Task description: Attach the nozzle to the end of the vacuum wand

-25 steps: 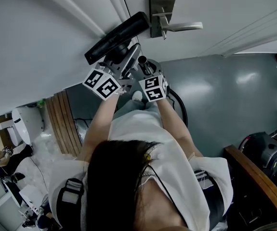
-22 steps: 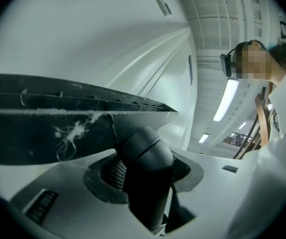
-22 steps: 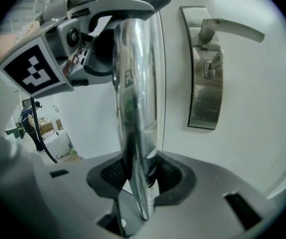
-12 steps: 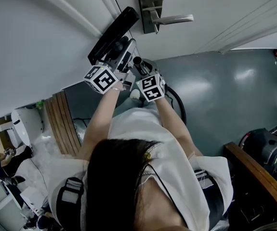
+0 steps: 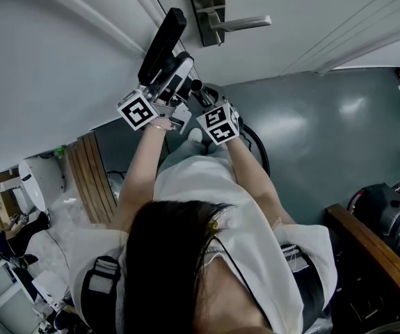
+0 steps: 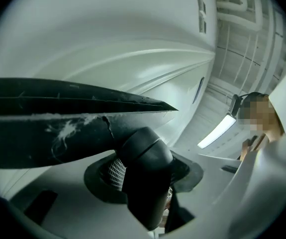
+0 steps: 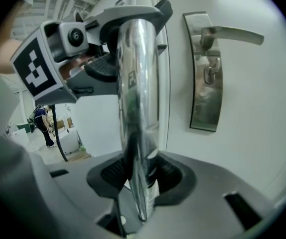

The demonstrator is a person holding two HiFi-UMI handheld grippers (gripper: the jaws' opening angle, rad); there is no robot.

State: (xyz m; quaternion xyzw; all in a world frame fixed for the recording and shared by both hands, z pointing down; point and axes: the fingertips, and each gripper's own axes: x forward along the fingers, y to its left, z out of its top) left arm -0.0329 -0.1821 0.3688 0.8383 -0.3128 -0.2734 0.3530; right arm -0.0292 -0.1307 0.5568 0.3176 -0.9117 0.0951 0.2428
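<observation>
In the head view my left gripper [image 5: 166, 78] is shut on the neck of the black nozzle [image 5: 161, 42], whose wide flat head stands steeply tilted against the white door. The left gripper view shows the rounded black neck [image 6: 143, 166] clamped between the jaws and the flat head [image 6: 58, 123] above it. My right gripper [image 5: 203, 101] is shut on the chrome vacuum wand [image 7: 138, 103], which runs up from its jaws to the left gripper [image 7: 90, 59]. The wand's end [image 5: 196, 85] sits at the nozzle's neck. The joint itself is hidden.
A white door with a metal lever handle [image 5: 217, 21] [image 7: 207, 68] is right behind the grippers. A black hose [image 5: 259, 148] lies on the grey floor below. A wooden chair arm [image 5: 373, 256] and a black case [image 5: 387, 214] are at lower right, wooden slats [image 5: 92, 179] at left.
My left gripper has rolled, turning the nozzle's flat head from a shallow slant to nearly upright in the head view. Both hands stayed in about the same place.
</observation>
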